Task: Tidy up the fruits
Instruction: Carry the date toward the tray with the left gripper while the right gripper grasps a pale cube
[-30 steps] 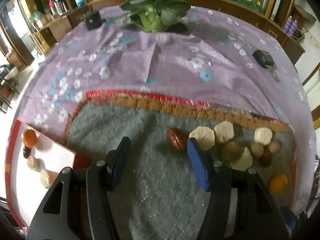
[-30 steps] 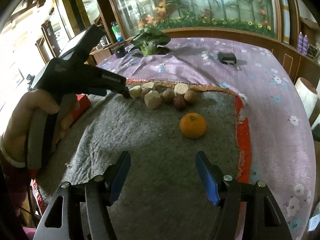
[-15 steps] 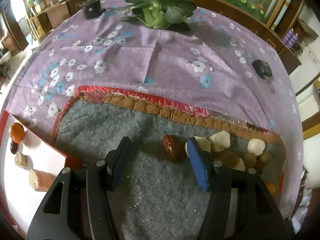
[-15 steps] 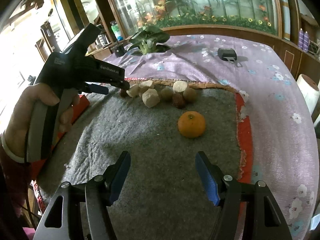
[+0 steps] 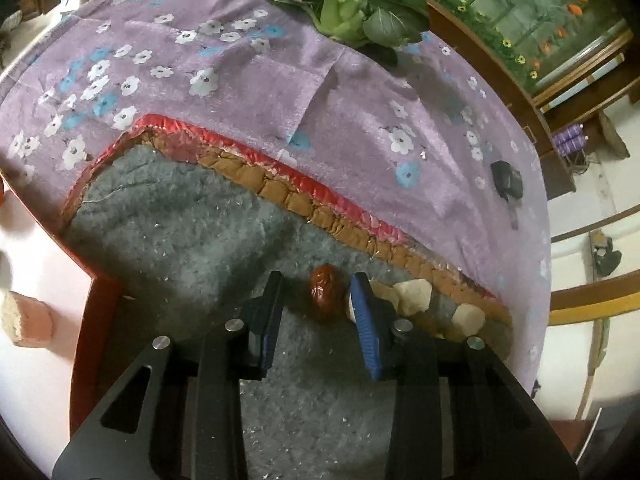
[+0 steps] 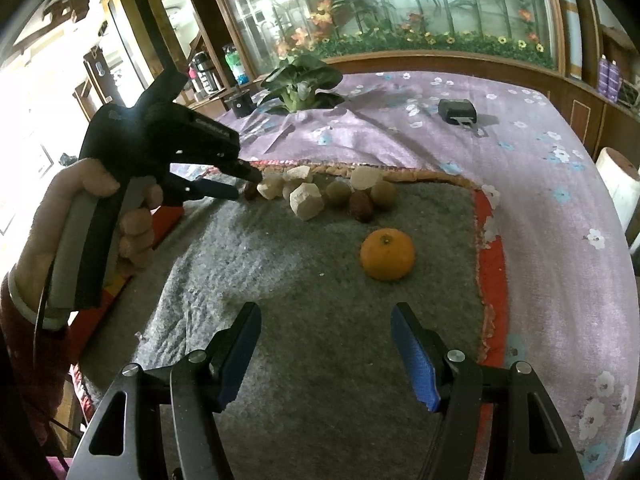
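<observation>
A dark red date lies on the grey felt mat, at the left end of a row of pale chunks and brown fruits. My left gripper is open with its jaws on either side of the date, not closed on it. In the right wrist view the left gripper reaches the row's left end. An orange mandarin sits alone on the mat. My right gripper is open and empty, hovering above the mat short of the mandarin.
A white tray with a red rim at the left holds a pale chunk. Leafy greens and a black key fob lie on the purple flowered tablecloth. A paper roll stands at the right edge.
My left gripper has moved forward and down, so the date now sits between its jaws. The right gripper has barely moved.
</observation>
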### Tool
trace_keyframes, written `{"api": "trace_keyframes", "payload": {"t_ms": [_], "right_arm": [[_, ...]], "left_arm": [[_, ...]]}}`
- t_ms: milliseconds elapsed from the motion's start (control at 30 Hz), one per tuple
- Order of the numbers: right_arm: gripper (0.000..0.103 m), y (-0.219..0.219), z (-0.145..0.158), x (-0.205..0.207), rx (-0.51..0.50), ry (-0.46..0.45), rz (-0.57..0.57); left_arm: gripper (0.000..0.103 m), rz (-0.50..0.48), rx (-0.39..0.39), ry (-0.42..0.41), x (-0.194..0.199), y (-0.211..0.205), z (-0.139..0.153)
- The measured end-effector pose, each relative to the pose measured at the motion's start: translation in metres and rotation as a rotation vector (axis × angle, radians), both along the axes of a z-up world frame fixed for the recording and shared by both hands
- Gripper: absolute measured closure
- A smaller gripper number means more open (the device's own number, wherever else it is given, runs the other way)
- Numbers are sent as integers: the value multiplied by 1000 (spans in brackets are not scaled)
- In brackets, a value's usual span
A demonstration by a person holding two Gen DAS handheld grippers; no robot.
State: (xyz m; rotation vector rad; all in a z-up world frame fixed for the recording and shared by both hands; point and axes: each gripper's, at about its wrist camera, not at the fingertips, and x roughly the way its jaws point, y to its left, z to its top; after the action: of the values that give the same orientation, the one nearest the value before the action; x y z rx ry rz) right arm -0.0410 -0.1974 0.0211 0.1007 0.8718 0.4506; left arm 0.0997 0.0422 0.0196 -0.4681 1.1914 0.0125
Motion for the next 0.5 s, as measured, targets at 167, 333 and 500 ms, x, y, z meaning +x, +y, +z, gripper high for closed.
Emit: {"api": "trace_keyframes", "payload": {"t_ms": [167,333,500], "right_arm": [[37,0,-2,1,10,8,3],[37,-2,2,0,41,-8,5],[37,6,12,5,76,-25,32]], "left_arm": [[79,-19,31,-9,-1,-7,3],[88,-61,65,-20,-5,-8,4],[88,-70,51,-22,-16,0,6]]}}
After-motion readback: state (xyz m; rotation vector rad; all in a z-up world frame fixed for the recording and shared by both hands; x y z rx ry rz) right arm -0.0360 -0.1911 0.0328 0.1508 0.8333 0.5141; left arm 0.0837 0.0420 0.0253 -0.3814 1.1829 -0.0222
